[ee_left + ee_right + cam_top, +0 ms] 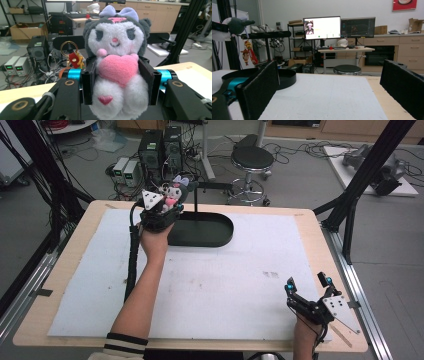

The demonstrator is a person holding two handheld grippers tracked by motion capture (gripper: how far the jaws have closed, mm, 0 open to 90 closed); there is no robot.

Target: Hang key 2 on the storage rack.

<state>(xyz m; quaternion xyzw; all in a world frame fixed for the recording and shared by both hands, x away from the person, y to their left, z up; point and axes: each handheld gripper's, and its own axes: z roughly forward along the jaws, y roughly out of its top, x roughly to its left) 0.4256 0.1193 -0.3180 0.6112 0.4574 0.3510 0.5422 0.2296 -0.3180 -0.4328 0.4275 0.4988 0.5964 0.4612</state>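
Plush toy (115, 67) clamped at the waist between both pads of the left tool (159, 215), held upright above the far left part of the counter (65, 270), just beside the black stand (200, 231) with its oval tray base and horizontal bar. Gold key ring (68, 48) with a red charm dangling at the toy's side, free of the bar. Judged stage: pick-up complete, toy raised near the stand; hanging of the ring on the bar not yet done. Right tool (310, 292) resting at the near right corner of the counter, jaws spread wide, nothing between them.

Hard to make out: exact gap between ring and bar; attachment of ring to toy hidden behind the plush. Lower body of toy cut off at the frame edge in the left gripper view. A second charm (247, 53) seen hanging at the bar; details small.
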